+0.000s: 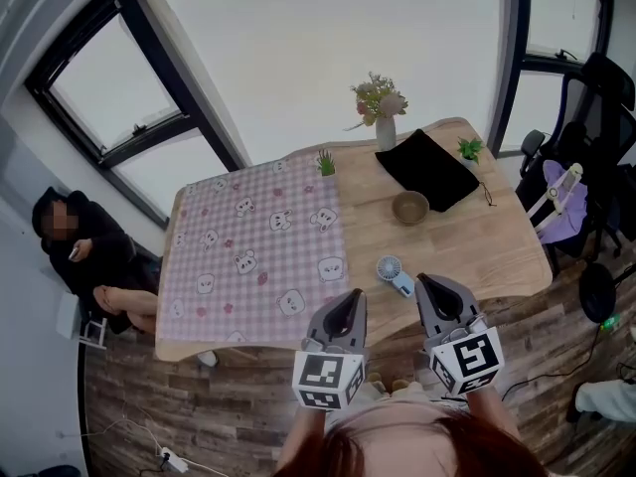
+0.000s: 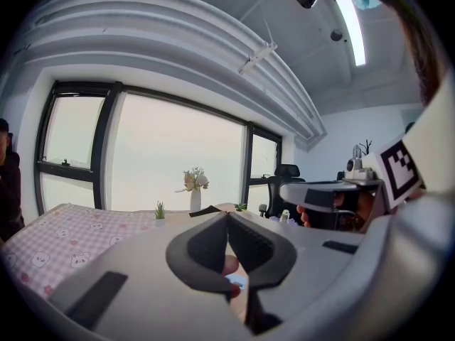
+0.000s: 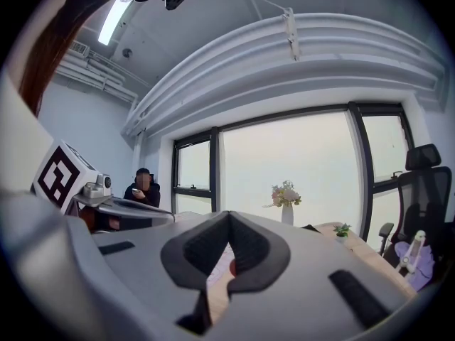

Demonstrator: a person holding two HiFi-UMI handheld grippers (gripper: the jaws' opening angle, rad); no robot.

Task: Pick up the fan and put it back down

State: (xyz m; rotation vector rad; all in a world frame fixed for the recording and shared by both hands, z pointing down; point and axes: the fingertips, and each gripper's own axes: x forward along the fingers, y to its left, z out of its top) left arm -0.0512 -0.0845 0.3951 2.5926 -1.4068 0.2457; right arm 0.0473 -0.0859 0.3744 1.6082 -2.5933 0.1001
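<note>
A small light-blue hand fan (image 1: pixel 395 273) lies flat on the bare wood of the table (image 1: pixel 497 246), near the front edge and just right of the pink checked cloth (image 1: pixel 258 246). Both grippers hover in front of that edge, pointing roughly level toward the table. My left gripper (image 1: pixel 350 300) is to the fan's near left, shut and holding nothing; in the left gripper view (image 2: pixel 227 217) its tips meet. My right gripper (image 1: pixel 427 284) is to the fan's near right, also shut and holding nothing, as the right gripper view (image 3: pixel 228 217) shows. Neither touches the fan.
A vase of flowers (image 1: pixel 384 117), a black cloth (image 1: pixel 427 170), a brown bowl (image 1: pixel 409 207) and two small green plants (image 1: pixel 326 162) (image 1: pixel 469 148) stand farther back on the table. A person (image 1: pixel 75 246) sits at the left. An office chair (image 1: pixel 586 147) stands at the right.
</note>
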